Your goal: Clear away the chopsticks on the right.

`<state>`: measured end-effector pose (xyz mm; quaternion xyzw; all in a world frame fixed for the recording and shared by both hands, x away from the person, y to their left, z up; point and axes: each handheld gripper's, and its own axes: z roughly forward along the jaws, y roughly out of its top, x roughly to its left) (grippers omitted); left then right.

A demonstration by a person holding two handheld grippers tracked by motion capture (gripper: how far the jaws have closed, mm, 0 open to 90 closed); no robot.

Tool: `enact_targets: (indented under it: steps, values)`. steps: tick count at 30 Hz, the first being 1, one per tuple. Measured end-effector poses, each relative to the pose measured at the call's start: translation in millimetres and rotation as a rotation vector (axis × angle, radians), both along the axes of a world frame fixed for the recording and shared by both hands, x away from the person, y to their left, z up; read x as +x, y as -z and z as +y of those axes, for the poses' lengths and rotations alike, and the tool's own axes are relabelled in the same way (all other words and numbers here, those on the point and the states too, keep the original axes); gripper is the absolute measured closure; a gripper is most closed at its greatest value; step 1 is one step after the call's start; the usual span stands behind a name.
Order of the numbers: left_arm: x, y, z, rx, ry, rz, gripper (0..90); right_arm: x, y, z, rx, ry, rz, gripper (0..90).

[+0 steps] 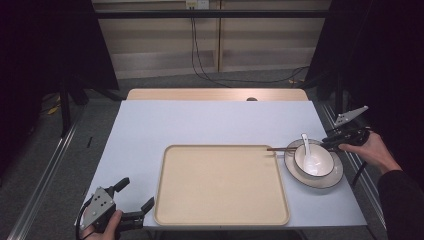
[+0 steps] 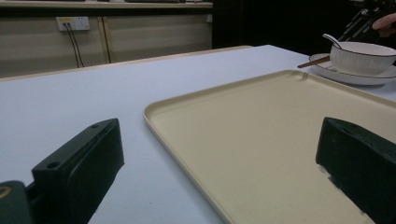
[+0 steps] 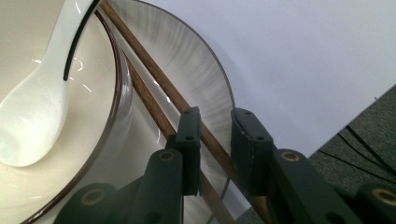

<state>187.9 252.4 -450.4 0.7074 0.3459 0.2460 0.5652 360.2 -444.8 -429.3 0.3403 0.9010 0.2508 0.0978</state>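
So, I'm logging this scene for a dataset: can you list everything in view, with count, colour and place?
tray: one, beige, centre of the table, nothing on it
plate: one, grey-white with dark rim, right of the tray
bowl: one, white with dark rim, on the plate
spoon: one, white, lying in the bowl
chopsticks: one pair, brown, across the plate's far edge, tips over the tray's corner
table: one, pale blue top
cables: black, on the floor behind the table
left claw: black, open, at the tray's near left corner
right claw: black, jaws either side of one chopstick, a gap on one side
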Motion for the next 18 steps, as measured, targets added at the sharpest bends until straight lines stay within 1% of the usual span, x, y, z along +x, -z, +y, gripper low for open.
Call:
enact_targets:
  steps: [2,4,5,7,9,10,11,12,15,16,18]
  values:
    - [-0.2,0.1,0.1,-0.001,-0.005,0.001,0.8,2.2,1.4,1.8,-0.012,-0.009,-0.001,72.4]
    - [-0.1,0.1,0.3,-0.002,-0.004,0.0,0.8,4.1,2.8,4.5,-0.013,-0.028,0.001,71.2]
    - [-0.1,0.1,0.3,-0.002,-0.004,0.0,0.8,4.1,2.8,4.5,-0.013,-0.028,0.001,71.2]
    - [-0.5,-0.2,-0.3,-0.002,0.005,-0.002,0.8,6.5,4.2,8.6,-0.024,-0.058,-0.003,71.4]
    - [-0.5,-0.2,-0.5,0.005,0.009,0.001,0.8,6.2,4.8,10.5,-0.03,-0.056,0.002,71.7]
    - [-0.4,-0.1,-0.8,0.003,0.008,0.001,0.8,6.7,5.7,11.5,-0.039,-0.069,-0.001,72.2]
    - [-0.3,-0.3,0.2,0.009,0.002,-0.003,0.8,6.9,7.9,13.7,-0.045,-0.075,0.015,72.8]
    - [-0.3,-0.1,0.2,0.002,0.004,0.0,0.8,7.4,9.5,14.6,-0.05,-0.09,0.017,73.4]
    - [-0.3,0.0,0.4,-0.003,0.005,0.0,0.8,7.4,10.8,15.7,-0.053,-0.088,0.014,75.8]
    - [-0.3,0.0,0.3,-0.002,0.005,0.001,0.9,8.3,11.7,15.6,-0.056,-0.104,0.006,76.6]
    - [0.0,0.0,0.5,0.005,0.004,-0.001,0.8,8.2,12.4,16.3,-0.062,-0.107,0.011,77.8]
